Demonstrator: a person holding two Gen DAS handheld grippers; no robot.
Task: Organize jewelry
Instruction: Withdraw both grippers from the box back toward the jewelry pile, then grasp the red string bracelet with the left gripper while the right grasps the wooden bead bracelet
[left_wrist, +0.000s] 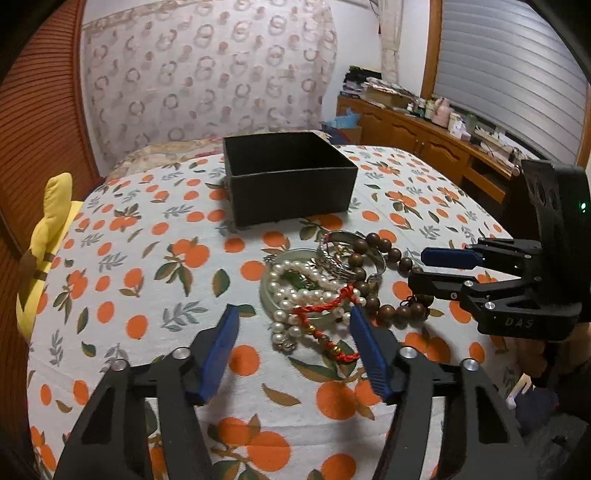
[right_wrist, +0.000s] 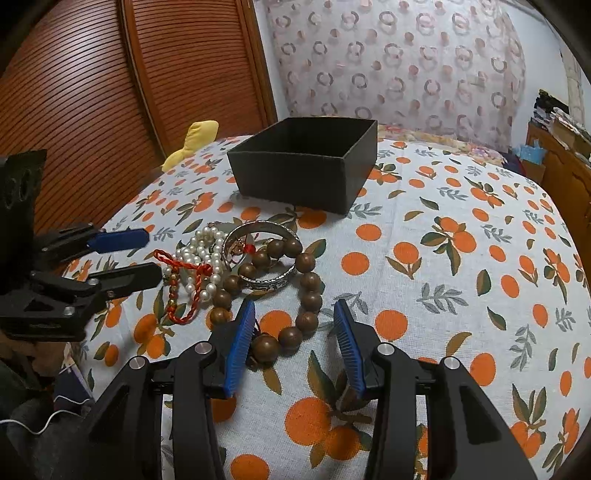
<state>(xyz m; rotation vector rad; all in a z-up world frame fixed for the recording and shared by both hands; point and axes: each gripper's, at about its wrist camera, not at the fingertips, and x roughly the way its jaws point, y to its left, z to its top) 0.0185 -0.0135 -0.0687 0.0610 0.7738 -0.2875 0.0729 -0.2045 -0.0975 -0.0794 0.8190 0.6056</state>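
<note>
Jewelry lies heaped on the orange-print tablecloth in the left wrist view: a pearl strand, a red cord bracelet and a silver bangle beside wooden beads, in front of an open black box. Left gripper hovers at the near edge of the pile, jaws spread, pinching nothing. From the right wrist view, the right gripper stands with jaws apart around the near arc of the wooden bead bracelet, its pads not pressing it, while the black box sits farther back.
</note>
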